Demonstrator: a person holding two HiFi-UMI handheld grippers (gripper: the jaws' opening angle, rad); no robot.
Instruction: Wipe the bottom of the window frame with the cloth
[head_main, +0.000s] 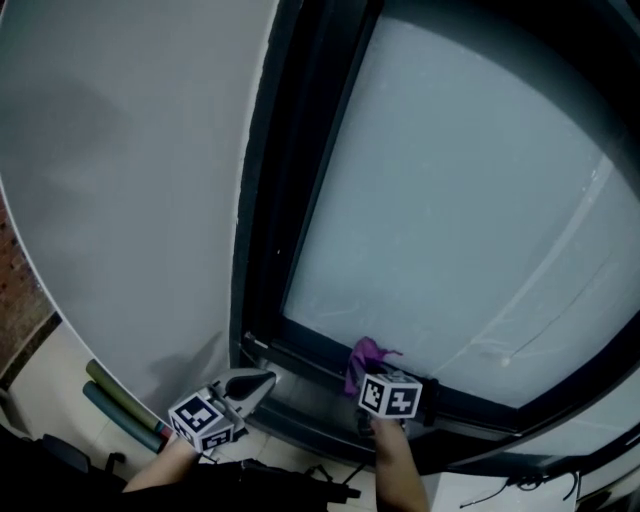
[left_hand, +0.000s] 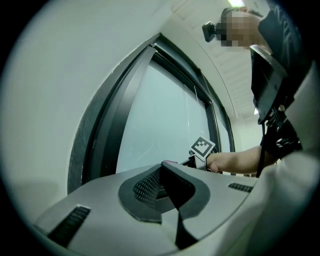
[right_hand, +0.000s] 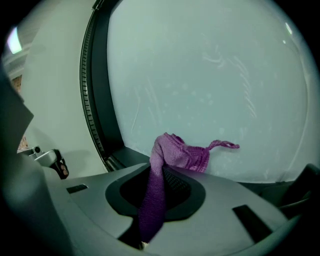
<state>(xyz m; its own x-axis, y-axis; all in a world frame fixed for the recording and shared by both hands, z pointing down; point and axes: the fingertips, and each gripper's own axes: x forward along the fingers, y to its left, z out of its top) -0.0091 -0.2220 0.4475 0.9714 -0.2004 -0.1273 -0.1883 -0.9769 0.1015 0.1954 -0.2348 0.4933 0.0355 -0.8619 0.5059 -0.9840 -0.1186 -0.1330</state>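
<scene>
A purple cloth (right_hand: 172, 157) is pinched in my right gripper (right_hand: 161, 169), which is shut on it. The bunched end of the cloth (head_main: 364, 358) rests against the dark bottom rail of the window frame (head_main: 470, 392), just under the frosted glass. My left gripper (head_main: 262, 381) hovers to the left, near the frame's lower left corner, jaws shut with nothing between them. In the left gripper view my left gripper (left_hand: 165, 172) points along the frame, and the right gripper's marker cube (left_hand: 202, 147) shows beyond it.
A pale wall (head_main: 130, 180) borders the frame on the left. Green and teal rolled items (head_main: 120, 405) lie on the floor below it. A brick-patterned strip (head_main: 15, 295) shows at the far left. Dark cables (head_main: 520, 488) lie at lower right.
</scene>
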